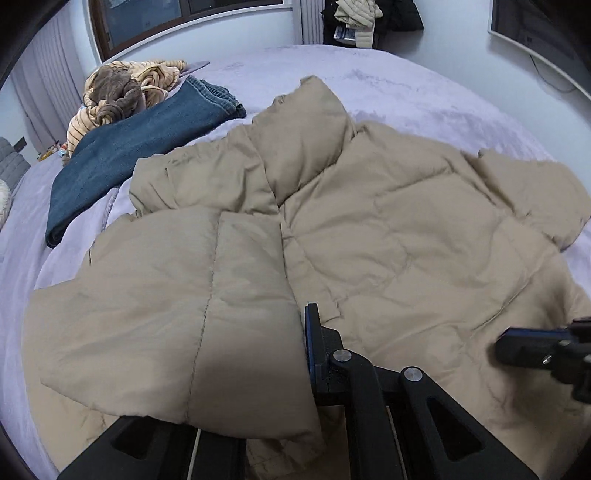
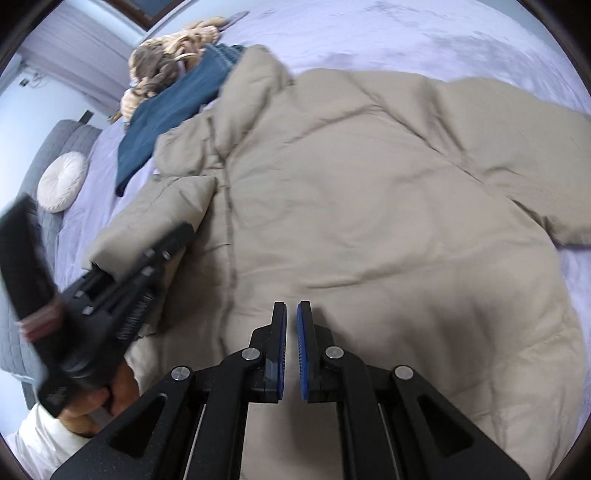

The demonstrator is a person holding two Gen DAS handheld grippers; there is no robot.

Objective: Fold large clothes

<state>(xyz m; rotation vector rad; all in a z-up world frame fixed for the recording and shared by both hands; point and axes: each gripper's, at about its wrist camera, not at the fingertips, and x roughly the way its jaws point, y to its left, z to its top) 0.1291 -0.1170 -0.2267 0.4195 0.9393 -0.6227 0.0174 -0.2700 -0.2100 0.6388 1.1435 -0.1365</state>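
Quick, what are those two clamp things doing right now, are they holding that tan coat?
Left gripper: shut on the sleeve of the coat.
Right gripper: shut, holding nothing, above the coat.

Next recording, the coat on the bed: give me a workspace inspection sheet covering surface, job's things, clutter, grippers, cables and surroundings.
Surface: bed with a lavender cover, bare at the far side.
Job's things: beige puffer coat spread flat, one sleeve folded across its body.
Clutter: folded jeans beside the coat; striped tan bundle behind them; round white cushion by the grey headboard.
Grippers: left gripper shut on the sleeve; right gripper shut, nothing between the pads, above the coat.
Cables: one thin cable under the wall screen.
Surroundings: window, curtains, clothes hanging in the far corner.
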